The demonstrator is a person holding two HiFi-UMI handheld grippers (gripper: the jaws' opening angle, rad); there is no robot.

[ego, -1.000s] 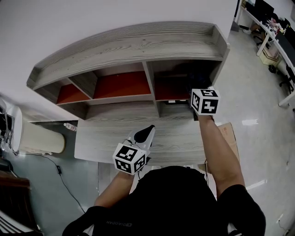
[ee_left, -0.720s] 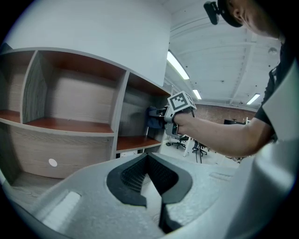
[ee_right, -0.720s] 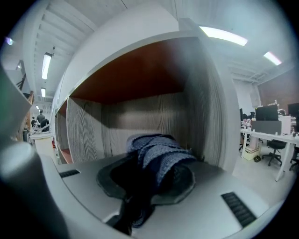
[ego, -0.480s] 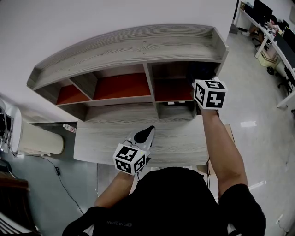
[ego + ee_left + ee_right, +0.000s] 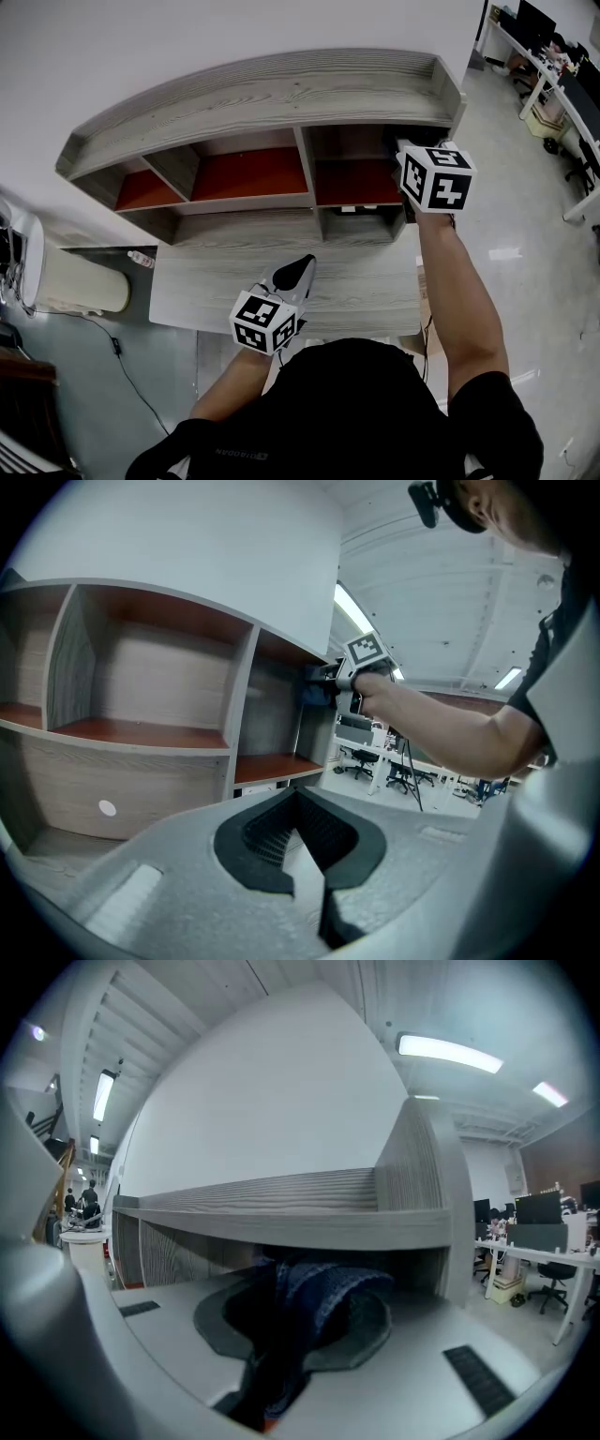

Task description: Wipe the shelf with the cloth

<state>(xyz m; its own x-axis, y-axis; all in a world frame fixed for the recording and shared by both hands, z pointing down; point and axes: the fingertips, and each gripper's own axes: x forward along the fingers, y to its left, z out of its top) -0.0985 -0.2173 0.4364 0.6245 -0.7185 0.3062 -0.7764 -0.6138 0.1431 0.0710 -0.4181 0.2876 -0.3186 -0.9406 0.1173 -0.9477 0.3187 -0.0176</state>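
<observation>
The person stands at a grey wood-grain shelf [image 5: 253, 98] with orange-red compartment floors, which rises from the back of a matching surface [image 5: 202, 281]. The right arm is stretched forward and up. The right tongs [image 5: 302, 1321] are clamped on a dark blue cloth [image 5: 333, 1297], which bunches up between the pads and hangs down in a strip below them. They hold it at the mouth of the upper right compartment, close to the shelf's right end wall and just under the front edge of the top board. From where I look, I cannot tell whether the cloth actually touches the wood.

The left tongs [image 5: 293, 273] hang low and near the person's body, over the front part of the surface and well apart from the shelf. Their tips are drawn together and there is nothing between them. They point towards the middle compartments. From that side, the cloth shows as a dark blue patch ahead of the right hand.
</observation>
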